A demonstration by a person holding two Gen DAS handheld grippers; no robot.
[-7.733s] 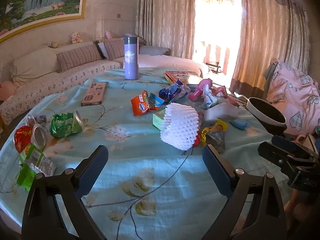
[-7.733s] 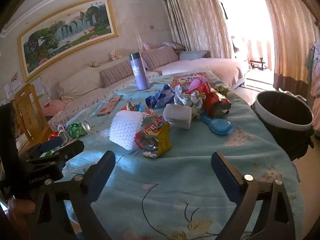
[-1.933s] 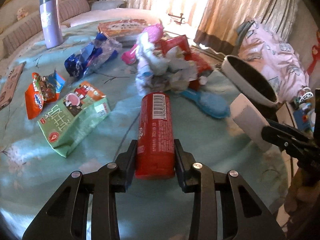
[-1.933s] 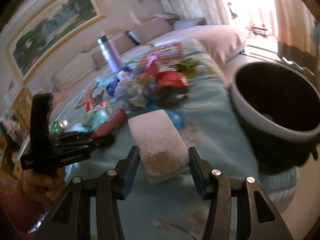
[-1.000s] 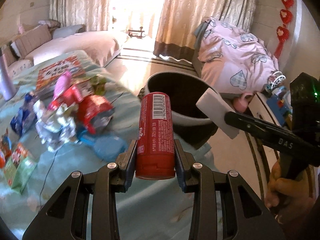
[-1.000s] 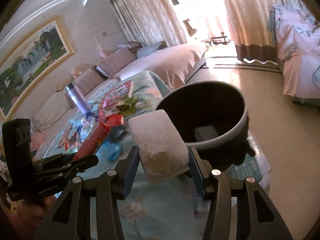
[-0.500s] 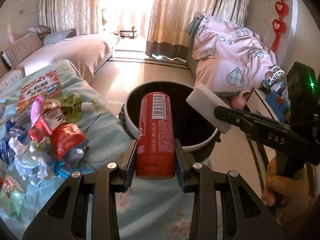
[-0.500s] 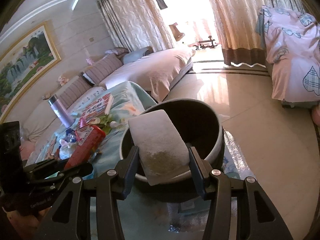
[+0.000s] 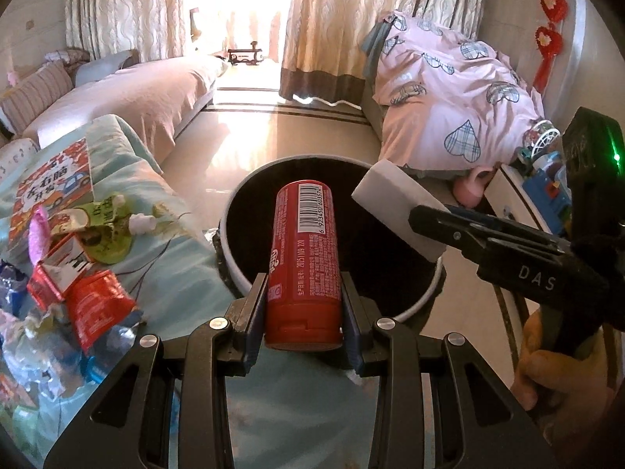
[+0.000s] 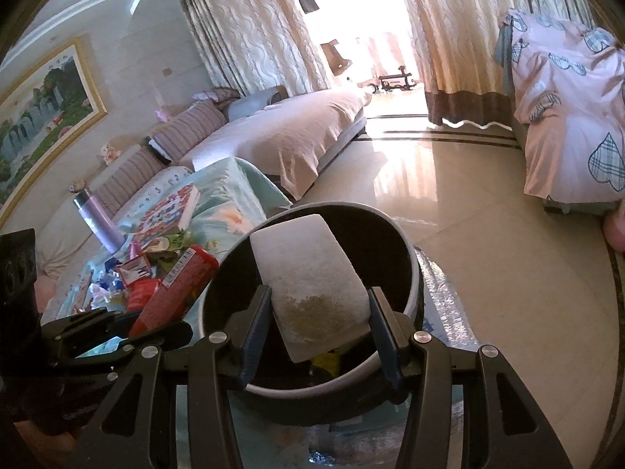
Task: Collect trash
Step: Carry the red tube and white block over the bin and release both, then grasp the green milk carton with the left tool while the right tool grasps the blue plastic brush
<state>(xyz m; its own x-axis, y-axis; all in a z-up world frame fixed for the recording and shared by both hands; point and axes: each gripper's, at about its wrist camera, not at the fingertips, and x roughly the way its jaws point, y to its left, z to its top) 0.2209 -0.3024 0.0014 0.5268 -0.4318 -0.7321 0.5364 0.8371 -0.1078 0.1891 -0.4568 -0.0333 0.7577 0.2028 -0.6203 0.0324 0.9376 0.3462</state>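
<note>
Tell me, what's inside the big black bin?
The bin looks mostly dark inside. Near its front edge a bit of yellow wrapper peeks out. The white sponge held in the right gripper covers much of the inside, so other trash there can't be seen.

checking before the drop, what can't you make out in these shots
- Bin contents: right wrist view, white block and dark interior hide most.
- Red tube front label: left wrist view, faces away.
- Table litter at left: cut off by the edge, blurred.
- Bin base: both views, claws cover it.
</note>
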